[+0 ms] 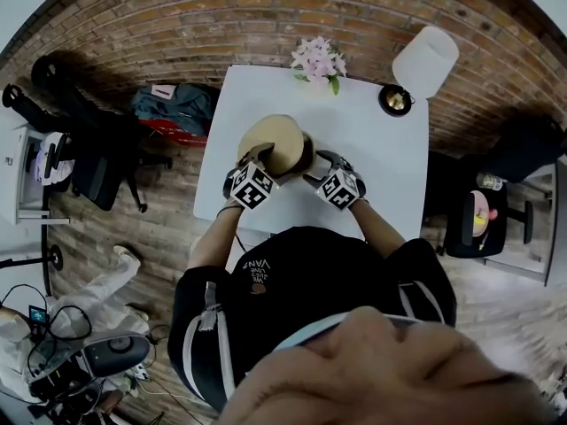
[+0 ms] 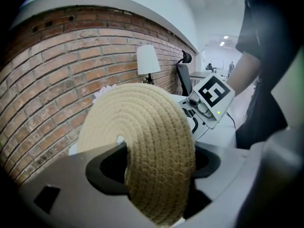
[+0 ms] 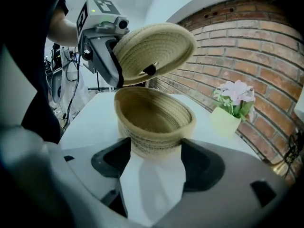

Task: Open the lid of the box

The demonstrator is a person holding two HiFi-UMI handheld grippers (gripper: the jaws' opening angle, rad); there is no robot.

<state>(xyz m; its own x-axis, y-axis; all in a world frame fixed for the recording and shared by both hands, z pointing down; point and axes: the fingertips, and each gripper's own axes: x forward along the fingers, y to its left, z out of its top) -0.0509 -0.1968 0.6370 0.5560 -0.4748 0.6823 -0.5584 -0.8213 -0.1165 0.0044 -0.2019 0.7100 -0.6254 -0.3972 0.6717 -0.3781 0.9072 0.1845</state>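
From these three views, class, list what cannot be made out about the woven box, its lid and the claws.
- Box: mostly hidden under the lid in the head view; fully behind it in the left gripper view.
- Right claw: its jaws flank the box's base in the right gripper view, but whether they press it is unclear.
- Table, near edge: head view, hidden by the person's torso.

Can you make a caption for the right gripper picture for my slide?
The left gripper holds the woven lid above the open woven box, which the right gripper grips.
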